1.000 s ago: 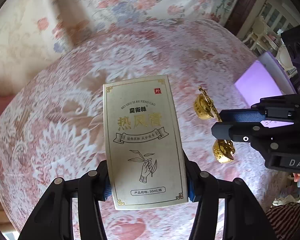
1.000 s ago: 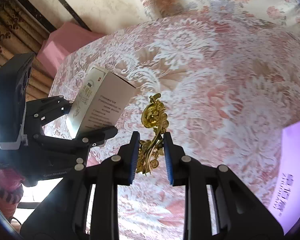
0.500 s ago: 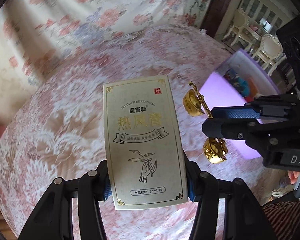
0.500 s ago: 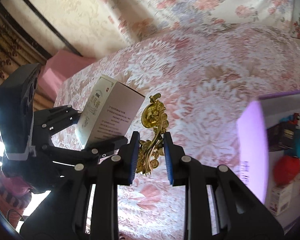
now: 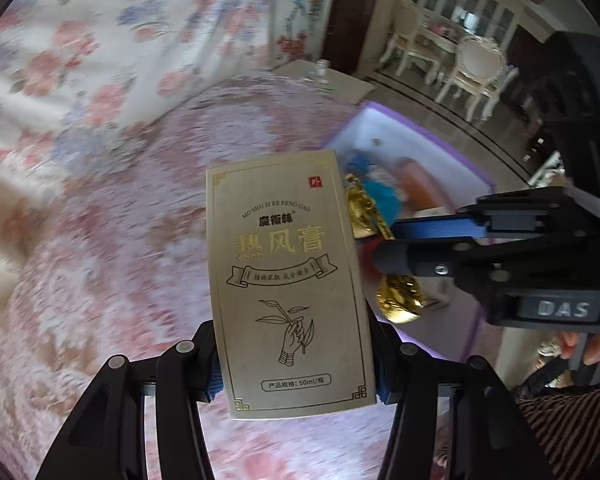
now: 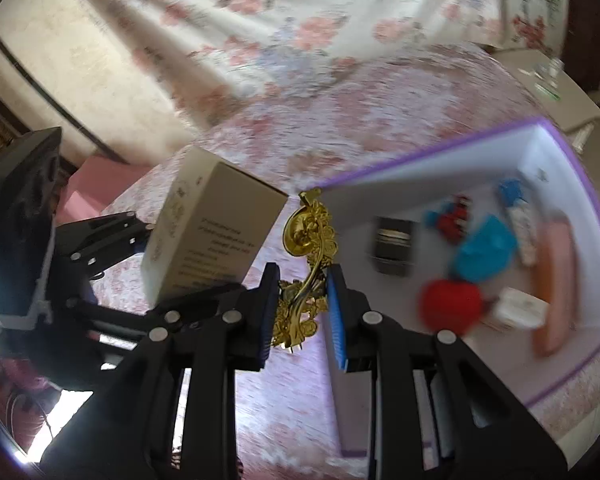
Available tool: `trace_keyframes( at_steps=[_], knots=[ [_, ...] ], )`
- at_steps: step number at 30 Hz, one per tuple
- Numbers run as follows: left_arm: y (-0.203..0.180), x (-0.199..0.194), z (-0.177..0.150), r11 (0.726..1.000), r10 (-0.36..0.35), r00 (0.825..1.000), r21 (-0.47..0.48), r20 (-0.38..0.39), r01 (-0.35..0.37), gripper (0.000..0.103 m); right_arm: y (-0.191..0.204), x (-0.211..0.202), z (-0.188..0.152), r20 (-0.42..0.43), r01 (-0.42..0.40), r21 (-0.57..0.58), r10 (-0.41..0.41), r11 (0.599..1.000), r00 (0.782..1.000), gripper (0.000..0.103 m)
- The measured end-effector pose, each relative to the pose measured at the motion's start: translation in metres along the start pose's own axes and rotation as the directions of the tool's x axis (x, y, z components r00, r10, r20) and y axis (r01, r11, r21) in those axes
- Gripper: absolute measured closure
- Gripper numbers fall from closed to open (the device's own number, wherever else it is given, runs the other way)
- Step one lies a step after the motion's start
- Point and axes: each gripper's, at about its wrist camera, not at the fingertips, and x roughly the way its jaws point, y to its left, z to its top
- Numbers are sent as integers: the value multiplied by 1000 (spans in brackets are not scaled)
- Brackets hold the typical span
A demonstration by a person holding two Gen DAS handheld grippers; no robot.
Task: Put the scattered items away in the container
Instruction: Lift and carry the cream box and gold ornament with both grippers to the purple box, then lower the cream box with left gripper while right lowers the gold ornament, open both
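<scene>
Beige box: upright carton with gold Chinese lettering and a line drawing of a hand holding a sprig, held in the air above the bedspread, just beside the container's near-left side; its lower edges sit between the blue pads.
Left gripper: clamped on the beige box, one pad against each side of its lower part.
Gold ornament: ornate gilded piece with a curved stem and round bowl-like ends, held upright in the air by the container's left wall, close beside the box.
Right gripper: clamped on the gold ornament's lower half, blue pads pressing its sides; the upper end stands clear above the fingers.
Container: open rectangular box with purple rim and white inside, resting on the bed to the right of both held things.
Contents: a red ball-like thing, a blue lump, a long pink item along the far wall, a small dark box, a white carton, and a small red-and-blue toy; blur hides finer detail.
Bedspread: pink and white floral lace pattern, covering the bed under everything.
Background: a flowered curtain behind the bed, white chairs in the room beyond.
</scene>
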Motion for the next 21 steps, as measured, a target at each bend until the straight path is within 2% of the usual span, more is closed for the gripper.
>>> trace_keyframes(
  at_steps=[8, 14, 21],
  knots=[
    [-58, 36, 19, 998, -43, 997, 41, -61, 45, 48, -66, -13, -17, -31, 27, 65, -25, 998, 999, 76],
    [-80, 58, 18, 998, -58, 991, 8, -118, 59, 48, -100, -14, -23, -60, 27, 79, -23, 996, 998, 76],
    [-92, 82, 9, 996, -40, 982, -83, -184, 24, 48, -118, -7, -27, -116, 9, 28, -6, 1000, 993, 76]
  ],
)
